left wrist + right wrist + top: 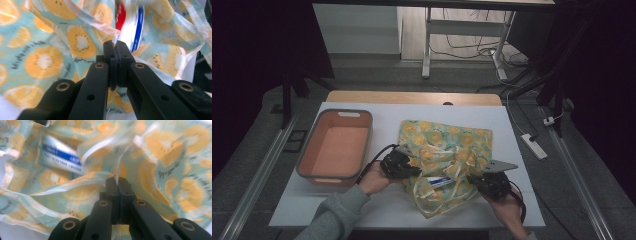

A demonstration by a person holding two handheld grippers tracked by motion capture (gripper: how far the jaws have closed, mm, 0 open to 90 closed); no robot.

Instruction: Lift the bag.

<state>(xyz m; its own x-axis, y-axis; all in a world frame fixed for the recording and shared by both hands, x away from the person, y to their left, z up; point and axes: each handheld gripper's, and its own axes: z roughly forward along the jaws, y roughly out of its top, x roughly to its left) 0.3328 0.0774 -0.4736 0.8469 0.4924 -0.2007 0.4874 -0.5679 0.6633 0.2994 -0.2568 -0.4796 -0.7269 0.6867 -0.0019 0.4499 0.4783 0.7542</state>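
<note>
the fruit-print bag point(445, 155) lies mid-table, right of the orange bin point(335, 148), a blue-and-white box point(439, 181) showing in its near mouth. left gripper point(399, 165) and right gripper point(490, 184) each pinch the mouth's edge; emptying looks barely begun.

Grey knit sleeve point(337, 212), black hand-held gripper point(398, 165) w/ brass screws, black cable point(374, 157)
</note>
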